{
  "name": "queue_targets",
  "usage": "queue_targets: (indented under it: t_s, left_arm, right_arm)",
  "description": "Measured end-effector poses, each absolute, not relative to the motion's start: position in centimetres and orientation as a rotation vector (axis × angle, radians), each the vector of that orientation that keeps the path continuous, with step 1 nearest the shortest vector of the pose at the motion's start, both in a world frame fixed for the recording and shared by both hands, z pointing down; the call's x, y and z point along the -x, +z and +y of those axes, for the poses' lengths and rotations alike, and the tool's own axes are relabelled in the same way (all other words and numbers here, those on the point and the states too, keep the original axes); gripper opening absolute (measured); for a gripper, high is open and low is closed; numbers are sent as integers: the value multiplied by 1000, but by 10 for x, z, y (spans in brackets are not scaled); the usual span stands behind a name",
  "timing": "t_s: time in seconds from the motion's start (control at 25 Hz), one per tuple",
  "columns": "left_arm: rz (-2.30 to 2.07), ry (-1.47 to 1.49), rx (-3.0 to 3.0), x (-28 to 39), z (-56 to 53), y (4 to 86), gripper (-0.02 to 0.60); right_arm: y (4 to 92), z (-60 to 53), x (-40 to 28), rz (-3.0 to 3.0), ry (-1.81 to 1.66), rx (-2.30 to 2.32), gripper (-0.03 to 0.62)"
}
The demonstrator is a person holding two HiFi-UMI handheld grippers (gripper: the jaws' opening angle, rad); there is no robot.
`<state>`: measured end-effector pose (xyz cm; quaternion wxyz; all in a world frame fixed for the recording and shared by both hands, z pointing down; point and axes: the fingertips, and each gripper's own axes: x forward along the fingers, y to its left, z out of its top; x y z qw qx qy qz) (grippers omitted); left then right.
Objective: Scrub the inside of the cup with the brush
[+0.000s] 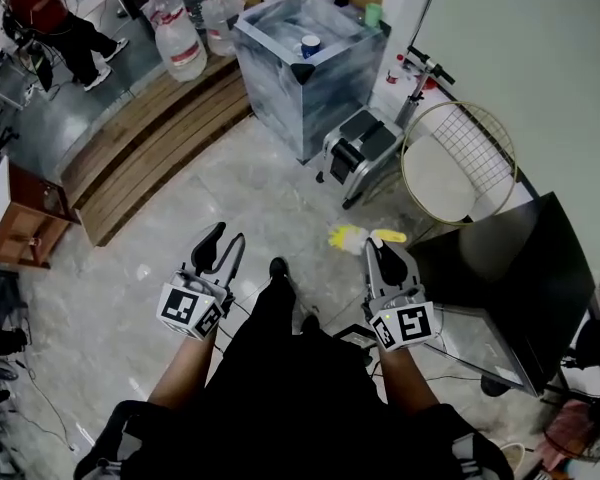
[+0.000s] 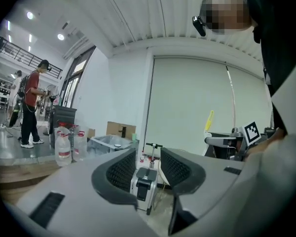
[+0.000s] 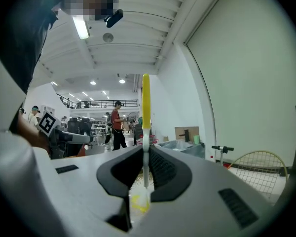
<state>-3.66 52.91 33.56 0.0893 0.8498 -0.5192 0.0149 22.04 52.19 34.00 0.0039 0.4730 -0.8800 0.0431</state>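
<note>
A blue-and-white cup stands on the grey marbled sink block far ahead, well apart from both grippers. My right gripper is shut on a brush with a yellow head. In the right gripper view the brush's yellow handle rises upright from between the jaws, its bristles low behind the pads; the gripper clamps its thin white stem. My left gripper is held beside it at waist height, open with nothing between its jaws. It points toward the sink block.
Large water bottles stand on a wooden step left of the sink block. A grey machine sits in front of it, with a round gold wire rack and a black table to the right. A person stands far left.
</note>
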Motion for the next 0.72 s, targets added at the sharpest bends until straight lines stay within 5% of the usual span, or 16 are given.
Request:
queue_targets:
  t_s: [0.72]
  left_arm:
    - [-1493, 0, -2662, 143, 297, 304, 163]
  right_arm:
    - [266, 300, -104, -2764, 4, -1540, 48]
